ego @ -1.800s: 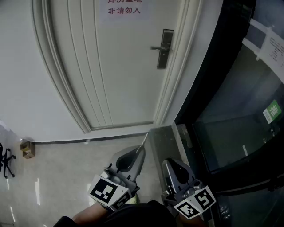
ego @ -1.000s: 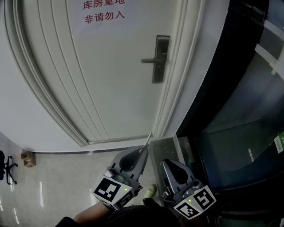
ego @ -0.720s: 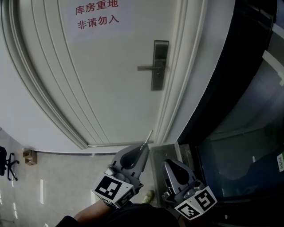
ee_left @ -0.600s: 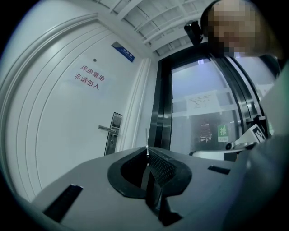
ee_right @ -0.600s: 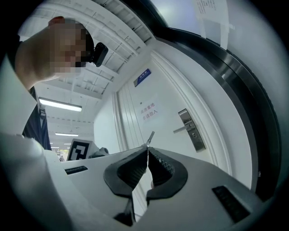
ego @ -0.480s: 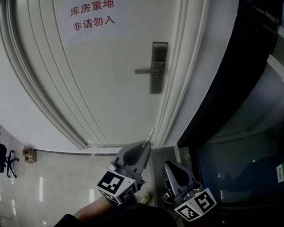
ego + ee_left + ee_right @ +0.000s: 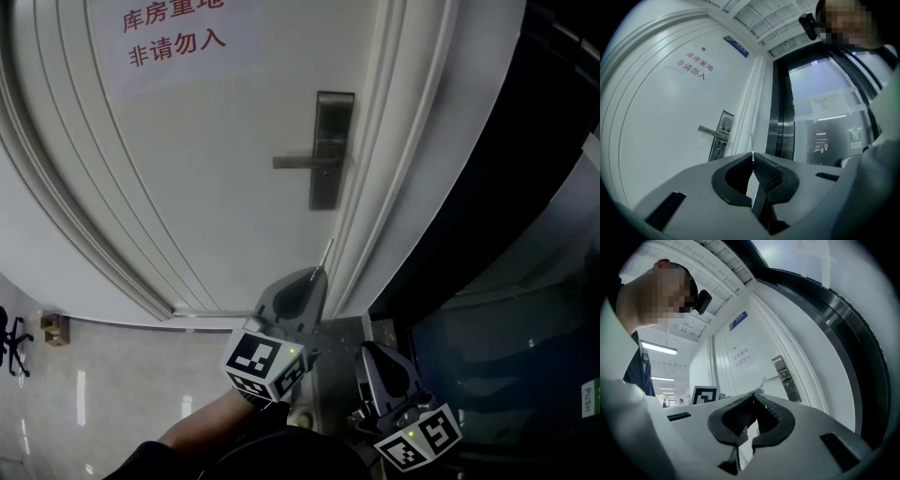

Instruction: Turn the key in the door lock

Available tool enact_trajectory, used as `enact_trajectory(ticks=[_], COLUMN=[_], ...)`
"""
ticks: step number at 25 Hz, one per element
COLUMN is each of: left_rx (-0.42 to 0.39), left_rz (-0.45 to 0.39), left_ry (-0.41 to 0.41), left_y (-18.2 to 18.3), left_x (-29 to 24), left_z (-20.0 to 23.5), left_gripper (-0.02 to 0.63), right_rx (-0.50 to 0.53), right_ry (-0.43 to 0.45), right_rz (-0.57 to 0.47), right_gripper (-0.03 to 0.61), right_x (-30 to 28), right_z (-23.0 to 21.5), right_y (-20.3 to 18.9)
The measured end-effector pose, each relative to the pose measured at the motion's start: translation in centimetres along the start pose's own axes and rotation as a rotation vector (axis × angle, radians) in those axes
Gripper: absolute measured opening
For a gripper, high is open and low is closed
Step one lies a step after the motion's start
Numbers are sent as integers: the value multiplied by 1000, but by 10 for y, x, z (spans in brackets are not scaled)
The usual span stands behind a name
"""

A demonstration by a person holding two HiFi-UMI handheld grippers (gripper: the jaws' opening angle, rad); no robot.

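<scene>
The dark metal lock plate (image 7: pixel 330 150) with its lever handle (image 7: pixel 302 162) sits on the white door (image 7: pixel 206 169). My left gripper (image 7: pixel 317 273) is shut on a thin silver key (image 7: pixel 325 251) that sticks out past its tips, pointing up at the lock from a short way below. In the left gripper view the key (image 7: pixel 752 144) stands between the closed jaws of the left gripper (image 7: pixel 752 157), right of the lock plate (image 7: pixel 720 137). My right gripper (image 7: pixel 374 352) hangs lower and to the right, shut with nothing in it (image 7: pixel 753 398).
Red printed characters (image 7: pixel 173 30) are on the door's upper part. The moulded door frame (image 7: pixel 375 187) runs right of the lock, then a dark glass partition (image 7: pixel 506 281). A tiled floor (image 7: pixel 103 384) lies below, with a small box (image 7: pixel 53 328) by the wall.
My left gripper has risen with the key toward the lock plate. The door and lock now look closer. My right gripper has stayed low.
</scene>
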State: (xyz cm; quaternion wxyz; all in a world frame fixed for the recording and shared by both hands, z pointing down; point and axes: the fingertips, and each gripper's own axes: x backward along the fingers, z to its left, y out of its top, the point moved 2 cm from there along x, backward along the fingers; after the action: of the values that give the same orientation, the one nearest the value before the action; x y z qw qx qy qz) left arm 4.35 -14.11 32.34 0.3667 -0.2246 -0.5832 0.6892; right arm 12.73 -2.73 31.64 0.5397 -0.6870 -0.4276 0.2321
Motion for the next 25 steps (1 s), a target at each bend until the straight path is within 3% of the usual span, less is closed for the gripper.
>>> enact_trajectory(ticks=[3,6,13,17,21,25], left_rx=[57,202,696,958,1108,1165], left_rz=[5,14,14,30,39,40], left_ry=[-2,-23,-100,-106,-103,-87], left_y=[-6,-12,-30,-46,-53,-54], left_x=[-27,-56,-117,-139,-155,-165], left_z=[18,37,79,103,115,118], left_gripper=[8,8,8,8,8,8], right_rx=[13,21,32,25,16,10], right_ry=[-8,-4,-7,-32,-49,-60], right_rz=[1,5,22,28,33,34], right_gripper=[15,15,15,15,15,15], right_x=[-17,-39,-80,-92,-101,-106], right_z=[-14,-23,-46,-65,-77,-84], right_y=[4,6,9,7,5,4])
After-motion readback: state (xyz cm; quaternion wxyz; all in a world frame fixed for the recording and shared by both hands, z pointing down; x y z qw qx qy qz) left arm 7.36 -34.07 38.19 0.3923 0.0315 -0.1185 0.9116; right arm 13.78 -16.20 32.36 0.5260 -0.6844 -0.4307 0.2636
